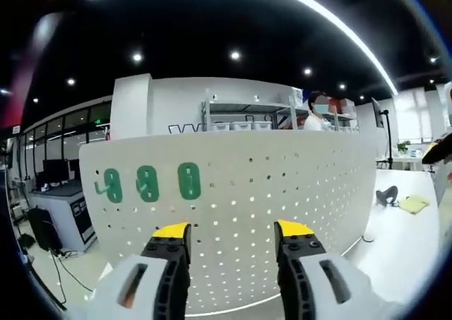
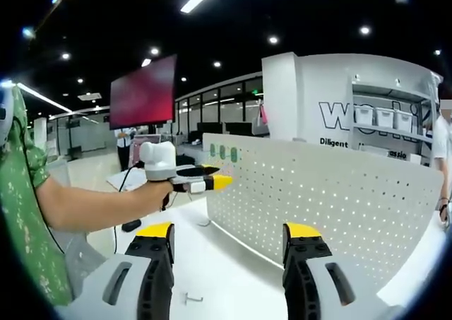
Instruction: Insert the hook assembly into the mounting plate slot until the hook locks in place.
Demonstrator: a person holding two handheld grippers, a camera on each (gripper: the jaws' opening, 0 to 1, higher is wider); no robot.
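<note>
Left tongs [image 1: 232, 236] are held spread with nothing between them, aimed at the white perforated mounting plate [image 1: 282, 186] standing upright on the white bench [image 1: 406, 224]. Three green hook pieces [image 1: 147, 184] are seen on the plate's upper left. Right tongs [image 2: 229, 235] are also spread and unloaded. A small metal hook [image 2: 189, 299] lies on the bench near them.

open-plan lab, pegboard [image 1: 282, 193], storage shelving [image 1: 247, 119], workstation monitors [image 1: 53, 170]
</note>
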